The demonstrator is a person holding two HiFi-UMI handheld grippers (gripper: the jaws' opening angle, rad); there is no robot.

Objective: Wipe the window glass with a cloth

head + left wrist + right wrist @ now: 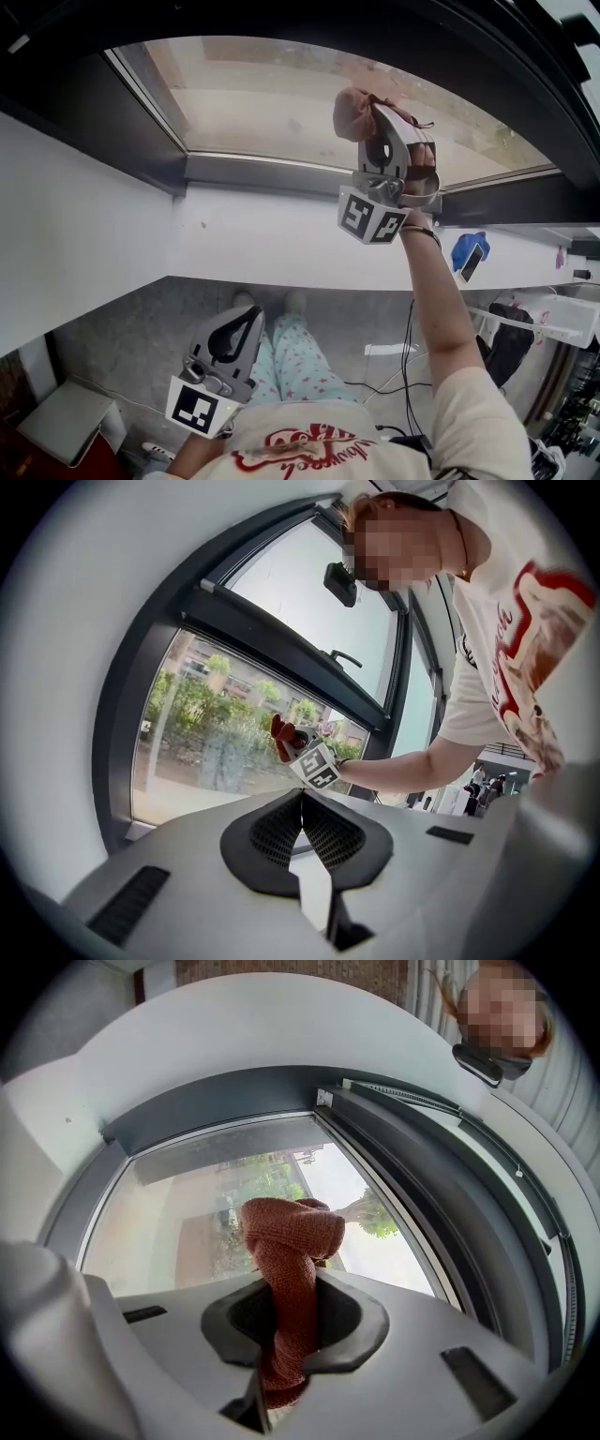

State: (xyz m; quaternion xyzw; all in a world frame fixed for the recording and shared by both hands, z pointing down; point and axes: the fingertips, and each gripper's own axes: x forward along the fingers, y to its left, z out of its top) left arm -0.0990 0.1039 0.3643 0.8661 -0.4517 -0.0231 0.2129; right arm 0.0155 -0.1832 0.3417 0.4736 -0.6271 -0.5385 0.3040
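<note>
Rust-red cloth (289,1241) between right gripper (291,1283) fingers (354,1321), bunched tip near window glass (178,1213)

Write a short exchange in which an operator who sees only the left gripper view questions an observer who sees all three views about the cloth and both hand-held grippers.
Operator: Is the cloth firmly in the right hand-held gripper? It is tiny in my view.
Observer: Yes. The right gripper view shows its jaws shut on the cloth, which bunches into a knot beyond the tips, in front of the window glass.
Operator: Where does my left hand-held gripper sit?
Observer: The head view shows it low, below the white sill, above the person's patterned trousers.
</note>
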